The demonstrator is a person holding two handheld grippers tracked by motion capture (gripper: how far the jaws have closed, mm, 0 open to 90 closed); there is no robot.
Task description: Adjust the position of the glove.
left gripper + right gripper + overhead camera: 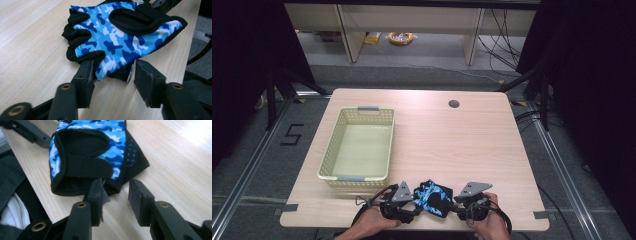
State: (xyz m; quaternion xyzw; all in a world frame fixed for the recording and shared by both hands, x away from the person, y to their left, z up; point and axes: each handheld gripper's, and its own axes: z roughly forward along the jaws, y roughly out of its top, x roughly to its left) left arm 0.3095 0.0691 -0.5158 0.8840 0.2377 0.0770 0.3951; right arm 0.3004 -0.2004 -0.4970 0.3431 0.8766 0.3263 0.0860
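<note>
glove: blue camouflage with black trim, flat on the table at the near edge, 6 o'clock in the high view, between both claws
left claw: partly open; glove's corner lies between the jaws, one jaw against the fabric, the other clear of it; no grip
right claw: partly open at the glove's black cuff edge; one jaw touches the hem, gap to the other; no grip
hands: left, right at 6 o'clock
basket: pale yellow, at 10 o'clock from the glove, well apart
</note>
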